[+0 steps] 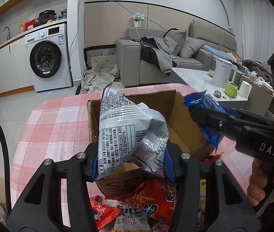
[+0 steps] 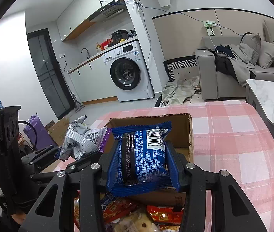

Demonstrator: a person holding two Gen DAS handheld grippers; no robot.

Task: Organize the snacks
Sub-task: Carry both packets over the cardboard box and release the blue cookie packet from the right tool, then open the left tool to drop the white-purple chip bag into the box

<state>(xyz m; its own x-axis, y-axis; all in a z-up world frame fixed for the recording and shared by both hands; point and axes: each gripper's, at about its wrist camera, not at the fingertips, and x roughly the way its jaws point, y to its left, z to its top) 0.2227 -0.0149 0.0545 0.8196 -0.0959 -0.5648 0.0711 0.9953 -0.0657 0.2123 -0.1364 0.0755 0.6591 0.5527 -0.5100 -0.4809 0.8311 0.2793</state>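
Note:
My left gripper [image 1: 131,160] is shut on a crinkled silver snack bag [image 1: 131,129] with a purple edge, held over the near side of an open cardboard box [image 1: 183,123]. My right gripper [image 2: 141,164] is shut on a blue snack packet [image 2: 140,154] with a barcode, held above the same cardboard box [image 2: 183,135]. In the left wrist view the blue packet [image 1: 208,112] and the right gripper's black finger hang over the box's right wall. In the right wrist view the silver bag [image 2: 82,139] sits to the left of the box. The box looks empty where its floor shows.
Loose snack packs [image 1: 146,203] in red and orange lie on the pink checked tablecloth [image 1: 55,123] in front of the box. A marble coffee table [image 1: 194,77] with a white kettle and green cup stands at the right. A person's hand [image 1: 260,185] grips the right tool.

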